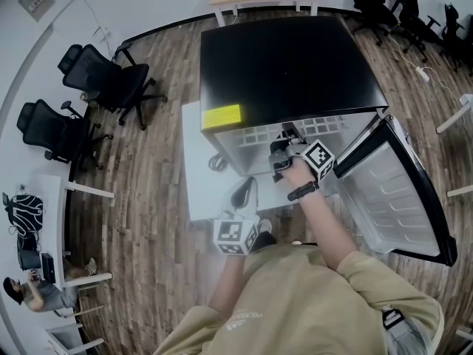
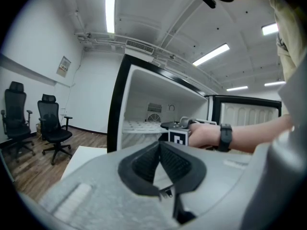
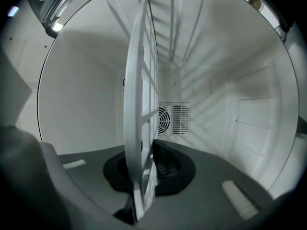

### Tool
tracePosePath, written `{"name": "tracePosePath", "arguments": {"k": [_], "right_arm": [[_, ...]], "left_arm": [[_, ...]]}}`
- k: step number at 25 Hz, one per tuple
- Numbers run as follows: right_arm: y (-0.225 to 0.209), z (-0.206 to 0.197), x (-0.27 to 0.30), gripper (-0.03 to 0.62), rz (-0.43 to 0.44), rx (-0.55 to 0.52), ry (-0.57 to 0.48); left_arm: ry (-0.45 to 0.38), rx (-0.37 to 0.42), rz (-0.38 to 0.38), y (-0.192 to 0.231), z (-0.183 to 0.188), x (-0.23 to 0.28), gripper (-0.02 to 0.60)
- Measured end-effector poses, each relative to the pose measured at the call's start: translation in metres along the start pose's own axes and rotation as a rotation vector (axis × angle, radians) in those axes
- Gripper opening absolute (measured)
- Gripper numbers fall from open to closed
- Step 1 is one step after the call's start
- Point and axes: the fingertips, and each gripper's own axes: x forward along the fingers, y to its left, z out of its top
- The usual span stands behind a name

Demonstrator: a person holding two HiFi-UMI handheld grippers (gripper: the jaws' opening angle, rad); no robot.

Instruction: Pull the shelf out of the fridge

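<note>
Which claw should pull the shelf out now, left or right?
Right. The right claw is shut on the shelf inside the fridge; the left claw is shut, empty, held back outside.

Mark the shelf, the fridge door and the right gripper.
shelf (image 3: 139, 80): right gripper view, front edge.
fridge door (image 1: 392, 191): head view, inner lining.
right gripper (image 3: 145, 169): right gripper view, between its fingertips, clamped on the shelf.
</note>
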Motion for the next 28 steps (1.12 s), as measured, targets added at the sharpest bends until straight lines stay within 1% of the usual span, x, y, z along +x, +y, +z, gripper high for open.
{"name": "tracePosePath", "arguments": {"k": [12,16,20,23,26,28], "right_arm": [[0.005,-0.008,-0.027,0.029,0.003,0.002,0.020],[0.010,-0.011,-0.038,0.029,0.029,-0.020,0.029],[0.008,-0.012,-0.053,0.029,0.021,-0.010,0.037],[0.008,-0.017,-0.070,0.029,0.039,-0.015,0.038],[0.008,-0.023,-0.088,0.029,0.045,-0.022,0.047],[0.009,-0.024,-0.087,0.029,0.041,-0.022,0.062]], "left_arm": [[-0.002,-0.017,-0.014,-0.017,-0.007,-0.009,0.002],[0.001,-0.020,-0.014,-0.022,-0.009,-0.015,0.002],[0.003,-0.025,-0.012,-0.031,-0.014,-0.020,0.002],[0.004,-0.021,-0.013,-0.039,-0.023,-0.033,0.002],[0.004,-0.021,-0.005,-0.043,-0.031,-0.047,0.002],[0.004,-0.029,0.010,-0.039,-0.029,-0.047,0.002]]}}
